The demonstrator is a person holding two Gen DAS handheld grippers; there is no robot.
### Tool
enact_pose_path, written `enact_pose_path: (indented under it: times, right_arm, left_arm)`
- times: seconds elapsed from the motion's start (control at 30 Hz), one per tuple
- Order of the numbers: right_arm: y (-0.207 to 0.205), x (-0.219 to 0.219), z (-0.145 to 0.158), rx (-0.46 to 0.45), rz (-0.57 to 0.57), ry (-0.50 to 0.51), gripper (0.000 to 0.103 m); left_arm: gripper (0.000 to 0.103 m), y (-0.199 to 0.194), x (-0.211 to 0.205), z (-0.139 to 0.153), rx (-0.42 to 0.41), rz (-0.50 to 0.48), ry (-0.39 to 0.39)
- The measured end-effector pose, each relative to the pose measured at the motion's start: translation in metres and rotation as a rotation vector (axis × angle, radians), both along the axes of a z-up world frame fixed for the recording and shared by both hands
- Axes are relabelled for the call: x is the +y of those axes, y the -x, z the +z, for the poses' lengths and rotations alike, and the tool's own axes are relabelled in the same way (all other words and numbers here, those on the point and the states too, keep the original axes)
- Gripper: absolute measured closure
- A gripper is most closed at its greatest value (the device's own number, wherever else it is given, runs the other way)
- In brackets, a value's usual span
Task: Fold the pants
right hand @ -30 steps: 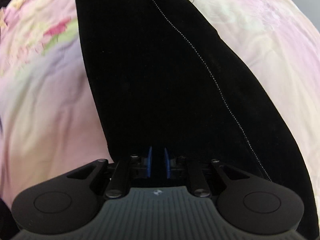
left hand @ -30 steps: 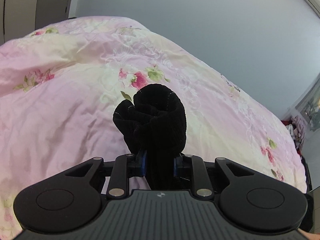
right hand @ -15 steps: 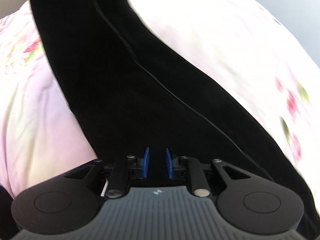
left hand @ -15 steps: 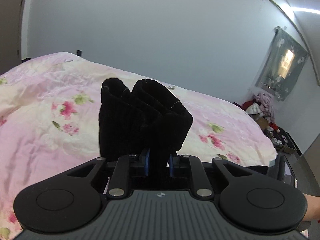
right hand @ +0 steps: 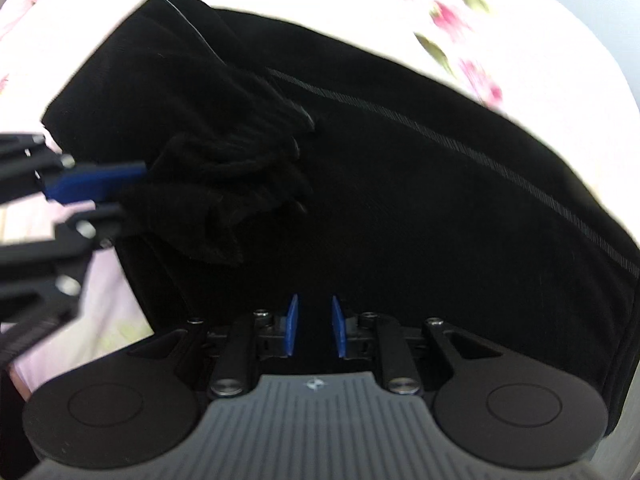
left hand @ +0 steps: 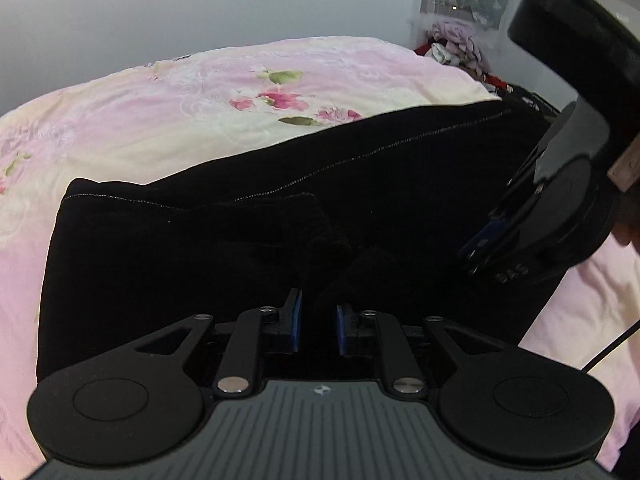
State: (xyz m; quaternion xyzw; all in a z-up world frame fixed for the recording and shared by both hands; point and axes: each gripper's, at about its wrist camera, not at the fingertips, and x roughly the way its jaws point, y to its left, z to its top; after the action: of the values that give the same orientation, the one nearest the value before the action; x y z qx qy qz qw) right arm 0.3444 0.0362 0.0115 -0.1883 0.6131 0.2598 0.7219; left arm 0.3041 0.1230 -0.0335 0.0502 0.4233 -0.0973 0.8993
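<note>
- The black pants [left hand: 248, 248] lie across the pink flowered bedspread [left hand: 168, 120], doubled over themselves, with a stitched seam running from the near left toward the far right.
- The left gripper [left hand: 317, 322] is clamped on a bunched wad of the pants' fabric; the cloth rises between its blue pads [left hand: 295, 320] and spills forward onto the layer below. Its jaws have just been closing, with that cloth between them.
- From the right wrist view the same gripper [right hand: 132, 196] enters from the left edge, its blue pad against the crumpled hem.
- The right gripper [right hand: 314, 326] points down at the pants with its blue pads a narrow gap apart; black fabric fills the view behind them, but I cannot tell whether any is pinched.
- In the left wrist view the right gripper [left hand: 480, 248] sits at the right, low against the pants' right end, with part of a hand [left hand: 624, 224] behind it.
- A heap of clothes [left hand: 456, 44] sits beyond the bed's far right corner, by the grey wall [left hand: 200, 8].
</note>
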Motion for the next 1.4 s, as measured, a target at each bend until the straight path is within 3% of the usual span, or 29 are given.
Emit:
enact_pose_path:
  times: [0.2, 0.33, 0.4, 0.53, 0.57, 0.6, 0.67, 0.87, 0.93, 1.17, 1.4]
  right_arm:
    - [0.000, -0.023, -0.015, 0.020, -0.050, -0.018, 0.088]
    - [0.006, -0.027, -0.010, -0.003, -0.046, -0.030, 0.077]
    - [0.006, -0.026, -0.007, -0.015, -0.031, -0.028, 0.077]
    - [0.016, -0.028, 0.008, -0.043, -0.018, -0.029, 0.073]
    - [0.020, -0.030, 0.013, -0.053, -0.016, -0.029, 0.072]
    - [0.024, -0.032, 0.019, -0.064, -0.014, -0.029, 0.070]
    - [0.023, -0.030, 0.026, -0.081, -0.010, -0.028, 0.068]
    - [0.028, -0.026, 0.043, -0.101, -0.027, -0.042, 0.067]
    - [0.027, -0.027, 0.047, -0.107, -0.044, -0.071, 0.067]
    - [0.021, -0.025, 0.060, -0.129, -0.170, -0.194, 0.042]
    - [-0.008, -0.016, 0.050, -0.093, -0.362, -0.325, 0.031]
  left_arm:
    - [0.083, 0.008, -0.005, -0.009, -0.012, 0.043, 0.024]
    - [0.080, 0.015, 0.001, 0.004, -0.032, 0.100, 0.056]
    - [0.080, 0.018, 0.003, 0.011, -0.032, 0.129, 0.059]
    - [0.077, 0.022, 0.012, 0.026, 0.024, 0.195, 0.104]
    - [0.069, 0.023, 0.013, 0.029, 0.051, 0.201, 0.108]
    - [0.051, 0.022, 0.013, 0.032, 0.083, 0.194, 0.119]
    - [0.028, 0.025, 0.012, 0.038, 0.117, 0.151, 0.170]
    - [0.029, 0.040, 0.012, 0.060, 0.065, 0.084, 0.223]
    - [0.029, 0.044, 0.021, 0.064, 0.032, 0.092, 0.206]
    - [0.029, 0.057, 0.059, 0.052, -0.073, 0.257, 0.129]
    - [0.029, 0.051, 0.121, 0.054, -0.083, 0.335, 0.119]
